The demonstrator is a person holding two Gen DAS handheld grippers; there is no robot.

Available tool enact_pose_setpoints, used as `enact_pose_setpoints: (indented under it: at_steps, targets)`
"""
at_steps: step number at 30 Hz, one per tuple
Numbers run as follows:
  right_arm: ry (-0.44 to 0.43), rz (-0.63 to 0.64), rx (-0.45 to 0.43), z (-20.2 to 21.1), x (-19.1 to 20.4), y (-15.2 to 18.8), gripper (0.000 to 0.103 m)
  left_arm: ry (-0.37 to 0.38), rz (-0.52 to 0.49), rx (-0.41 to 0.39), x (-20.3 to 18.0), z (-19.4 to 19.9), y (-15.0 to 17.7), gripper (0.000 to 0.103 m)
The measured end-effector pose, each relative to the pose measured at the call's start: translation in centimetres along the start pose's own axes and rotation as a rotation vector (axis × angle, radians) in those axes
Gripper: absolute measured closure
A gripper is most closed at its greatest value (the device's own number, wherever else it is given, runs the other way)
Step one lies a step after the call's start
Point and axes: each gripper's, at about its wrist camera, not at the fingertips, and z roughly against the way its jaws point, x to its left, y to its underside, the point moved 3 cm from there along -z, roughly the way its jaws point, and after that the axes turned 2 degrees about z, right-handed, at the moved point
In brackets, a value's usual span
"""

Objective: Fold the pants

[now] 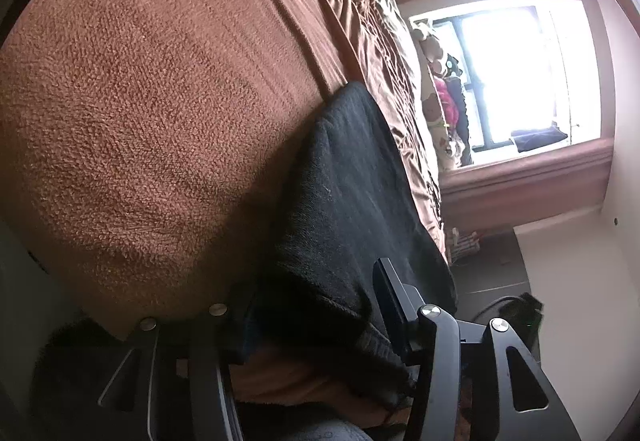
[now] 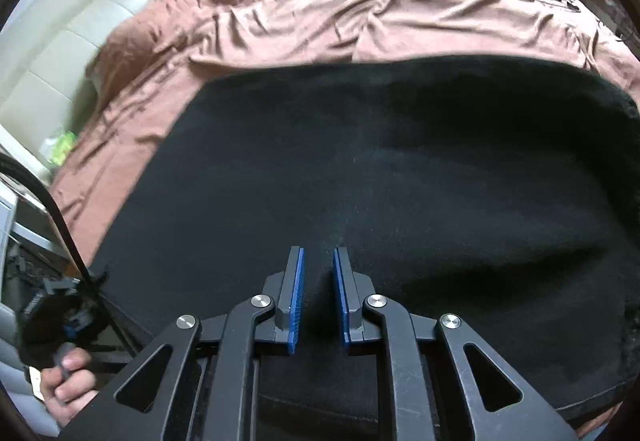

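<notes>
The black pants (image 2: 380, 169) lie spread on the brown bedcover (image 2: 320, 13), long axis running across your right gripper's (image 2: 319, 295) view. That gripper hovers over them, pads narrowly parted, gripping nothing. Your left gripper (image 1: 316, 325) sits at the pants' edge, rolled sideways, released, cloth between its jaws.

1 black pants (image 2: 380, 161), 1 brown blanket (image 1: 140, 101), 2 grippers (image 2: 318, 297), 1 window (image 1: 516, 77).
</notes>
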Motion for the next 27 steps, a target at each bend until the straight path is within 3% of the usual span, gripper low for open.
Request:
enact_pose_setpoints:
  at_steps: [16,20,27]
  targets:
    - [-0.100,0.029,0.131,-0.1,1.9,4.4,0.091,0.008,0.011,-0.003,0.3,0.4,0.3,0.050]
    - [-0.103,0.046,0.129,0.8,1.6,3.5,0.096,0.009,0.014,-0.006,0.4,0.6,0.5,0.050]
    - [-0.075,0.036,0.066,0.6,0.7,-0.2,0.096,0.014,0.024,-0.008,0.6,0.9,0.6,0.050]
